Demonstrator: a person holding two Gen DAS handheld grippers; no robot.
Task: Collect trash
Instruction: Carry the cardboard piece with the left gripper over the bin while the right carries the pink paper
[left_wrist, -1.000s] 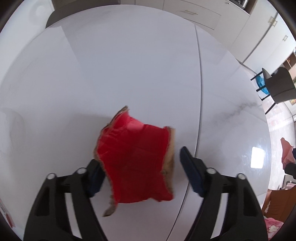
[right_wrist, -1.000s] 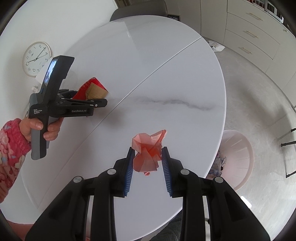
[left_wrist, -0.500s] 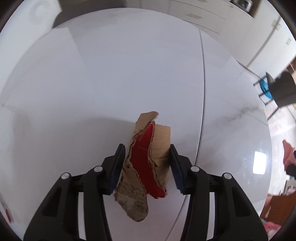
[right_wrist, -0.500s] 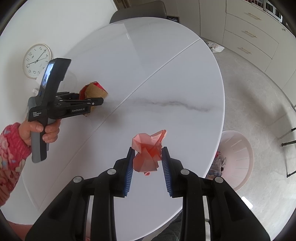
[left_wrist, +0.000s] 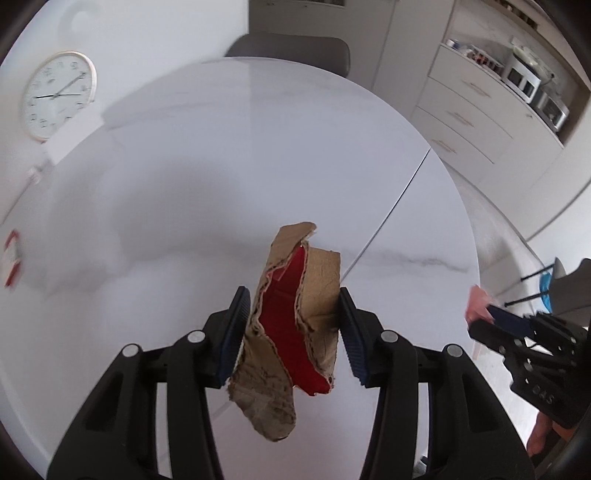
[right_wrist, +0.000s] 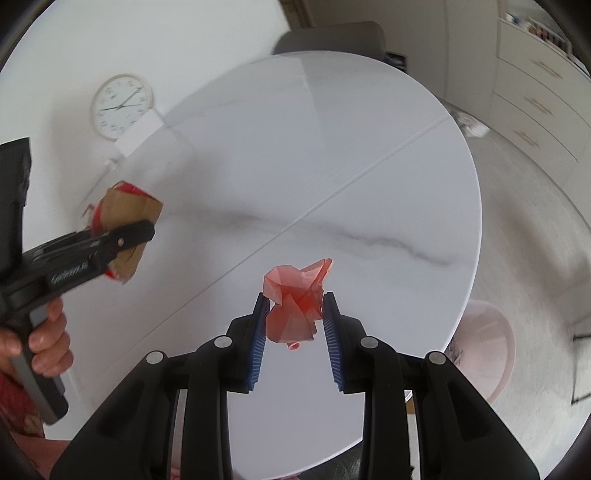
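Observation:
My left gripper (left_wrist: 293, 306) is shut on a torn piece of brown cardboard with a red inner face (left_wrist: 295, 317), folded between the blue pads and held above the white round table (left_wrist: 221, 184). It also shows in the right wrist view (right_wrist: 125, 214). My right gripper (right_wrist: 293, 306) is shut on a crumpled pink paper (right_wrist: 295, 306), held above the table's near part. The right gripper with its pink paper shows at the right edge of the left wrist view (left_wrist: 480, 306).
A pale pink trash bin (right_wrist: 487, 343) stands on the floor beyond the table's right edge. A wall clock (right_wrist: 122, 107) and a white box (right_wrist: 136, 134) are at the far left. A grey chair (left_wrist: 288, 48) is behind the table. Cabinets line the right wall.
My left gripper closed on the red cardboard, folding it, and lifted it off the table while tilting up. My right gripper kept hold of the pink paper and rose a little.

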